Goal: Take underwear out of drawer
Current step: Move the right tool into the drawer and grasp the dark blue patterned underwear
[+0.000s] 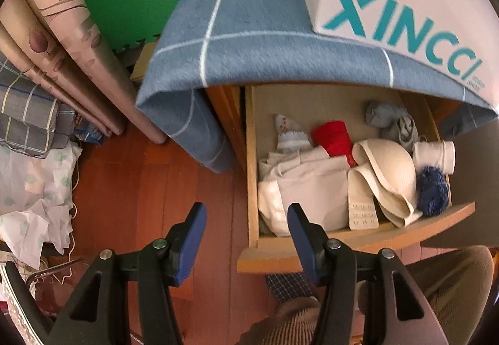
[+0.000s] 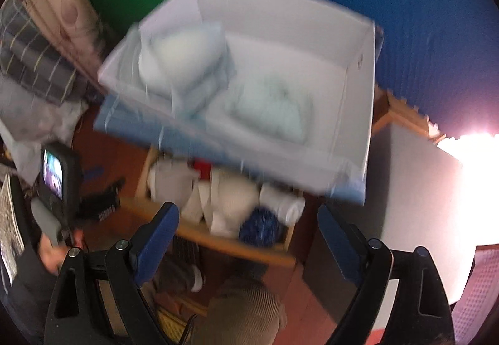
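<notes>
Wooden pull-out drawer [image 1: 253,157] stands open beneath a blue checked cloth [image 1: 249,33], holding a cream padded bra [image 1: 386,170] towards its right front, beside a folded white garment [image 1: 312,186]; the left gripper [image 1: 246,220], jaws spread and empty, hangs just before the drawer's front left corner, so the bra lies ahead and to its right; the right gripper [image 2: 248,226], also parted and empty, seems farther back, though blur makes this uncertain
</notes>
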Demonstrator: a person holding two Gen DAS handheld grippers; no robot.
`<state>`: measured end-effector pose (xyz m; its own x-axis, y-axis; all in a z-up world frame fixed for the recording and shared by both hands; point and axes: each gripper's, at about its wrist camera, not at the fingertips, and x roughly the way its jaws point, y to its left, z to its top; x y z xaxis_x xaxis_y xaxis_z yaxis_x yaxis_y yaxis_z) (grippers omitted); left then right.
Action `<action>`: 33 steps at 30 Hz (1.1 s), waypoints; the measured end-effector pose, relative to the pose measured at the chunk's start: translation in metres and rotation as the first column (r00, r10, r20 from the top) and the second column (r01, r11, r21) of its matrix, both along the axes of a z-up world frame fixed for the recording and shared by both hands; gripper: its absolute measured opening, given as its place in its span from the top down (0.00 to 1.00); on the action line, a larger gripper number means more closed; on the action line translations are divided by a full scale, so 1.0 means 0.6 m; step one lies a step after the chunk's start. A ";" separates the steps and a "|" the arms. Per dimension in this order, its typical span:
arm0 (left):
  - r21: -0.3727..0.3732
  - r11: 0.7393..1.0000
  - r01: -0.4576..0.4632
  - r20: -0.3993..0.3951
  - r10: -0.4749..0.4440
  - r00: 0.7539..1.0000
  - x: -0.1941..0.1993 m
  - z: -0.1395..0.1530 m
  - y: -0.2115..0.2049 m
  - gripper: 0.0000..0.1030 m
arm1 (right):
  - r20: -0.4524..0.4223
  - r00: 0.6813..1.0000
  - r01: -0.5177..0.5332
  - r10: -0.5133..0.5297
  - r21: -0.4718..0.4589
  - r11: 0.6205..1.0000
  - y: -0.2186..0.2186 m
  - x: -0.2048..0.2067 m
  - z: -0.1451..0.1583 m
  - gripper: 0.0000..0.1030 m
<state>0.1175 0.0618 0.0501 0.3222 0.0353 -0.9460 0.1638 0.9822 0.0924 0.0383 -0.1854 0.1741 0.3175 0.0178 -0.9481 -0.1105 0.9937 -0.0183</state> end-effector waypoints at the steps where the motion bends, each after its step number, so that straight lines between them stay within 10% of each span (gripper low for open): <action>1: 0.001 1.000 0.005 -0.007 -0.005 1.000 -0.002 -0.002 -0.003 0.46 | -0.019 1.000 0.002 -0.001 0.004 1.000 -0.002 -0.011 -0.016 0.15; 17: -0.021 0.999 -0.030 -0.113 0.028 0.993 0.023 -0.080 -0.011 0.46 | -0.326 0.939 0.128 -0.109 0.037 0.991 -0.046 -0.005 -0.329 0.46; 33: -0.021 1.000 0.022 -0.170 -0.025 0.985 0.067 -0.147 -0.036 0.46 | -0.401 0.905 0.161 -0.141 0.016 0.987 -0.063 0.055 -0.453 0.45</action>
<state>0.1579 0.0401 -0.0379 0.1565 0.0113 -0.9876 0.1989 0.9791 0.0427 0.0715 -0.2232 -0.0974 -0.0832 0.0476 -0.9954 0.0531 0.9977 0.0433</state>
